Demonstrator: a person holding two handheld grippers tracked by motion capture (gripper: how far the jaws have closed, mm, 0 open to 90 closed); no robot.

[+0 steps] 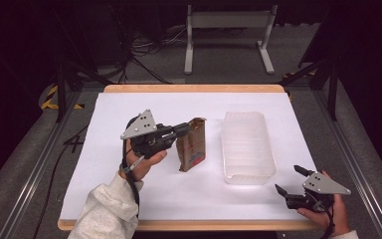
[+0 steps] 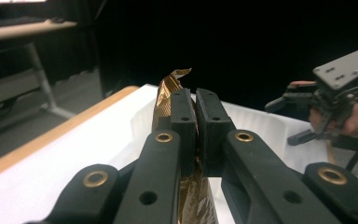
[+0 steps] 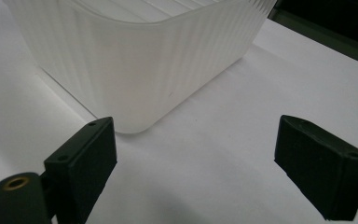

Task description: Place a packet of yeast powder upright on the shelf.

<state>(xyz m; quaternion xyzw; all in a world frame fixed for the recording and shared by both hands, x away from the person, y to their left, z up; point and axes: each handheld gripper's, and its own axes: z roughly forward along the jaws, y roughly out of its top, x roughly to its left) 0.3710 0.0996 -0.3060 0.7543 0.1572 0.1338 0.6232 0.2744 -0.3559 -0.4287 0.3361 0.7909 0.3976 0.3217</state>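
Table: I see a wooden-edged table (image 1: 194, 88) covered by a white sheet, from the high view, with dark floor and a white stand leg beyond its far edge.
Left gripper: my left gripper (image 1: 185, 129) sits left of centre, held up by a hand (image 1: 144, 162) in a pale grey sleeve. Its jaws are pressed together on the upper edge of a brown paper bag (image 1: 192, 144) — in the left gripper view the two black pads (image 2: 182, 122) meet with the bag's crumpled, shiny brown top (image 2: 170, 91) sticking up between and behind them.
Paper bag: it stands upright near the middle of the sheet, with red and blue print low on its front; I cannot read the print. It is just left of the tub, not touching it.
Tub: a translucent white ribbed plastic tub (image 1: 247, 147), long and rectangular, lies right of centre. I cannot tell whether anything is inside.
Right gripper: my right gripper (image 1: 289, 180) rests low at the near right corner, held by the other hand (image 1: 331, 211). Its jaws are spread wide and hold nothing — in the right gripper view they frame bare white sheet, with the tub's rounded near corner (image 3: 135, 70) just ahead of the left pad.
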